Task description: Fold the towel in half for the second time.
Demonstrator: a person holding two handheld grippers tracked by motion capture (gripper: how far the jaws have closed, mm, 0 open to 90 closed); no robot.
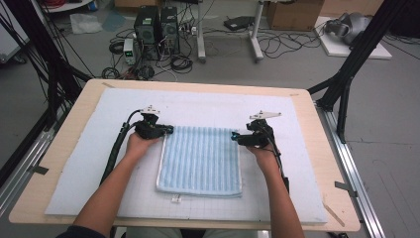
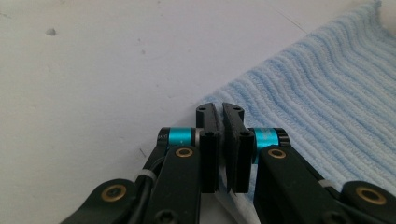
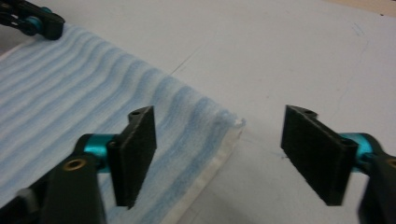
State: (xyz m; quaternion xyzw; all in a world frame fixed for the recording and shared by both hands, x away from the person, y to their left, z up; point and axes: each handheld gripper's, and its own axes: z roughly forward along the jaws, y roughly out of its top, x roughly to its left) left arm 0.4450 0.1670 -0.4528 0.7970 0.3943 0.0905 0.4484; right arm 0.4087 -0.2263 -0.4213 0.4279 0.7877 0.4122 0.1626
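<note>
- On the wooden table (image 1: 74,124), spread flat as a soft work surface: white foam mat (image 1: 99,163), covering nearly the whole top.
- At the mat's centre, laid open and smooth, probably ready for folding: blue ribbed towel (image 1: 200,158), white hem toward 6 o'clock, small tag poking out at 7 o'clock.
- At 11 o'clock of the towel, clamped on the far corner: left gripper (image 1: 166,130), jaws nearly together in the left gripper view (image 2: 221,135), a thin edge of cloth seemingly pinched between the pads, though the fabric inside the narrow gap hard to make out; likely held so that this corner anchors or lifts with its partner.
- At 1 o'clock of the towel, brought up to the opposite far corner: right gripper (image 1: 235,136), jaws wide in its own view (image 3: 219,154), one pad (image 3: 135,154) over the striped cloth, the other pad (image 3: 317,156) over bare mat, hemmed corner lying between, not yet pressed; gap judged wide enough to take the corner on closing.
- Both placed symmetrically, likely for an even lift of the far edge toward 6 o'clock.
</note>
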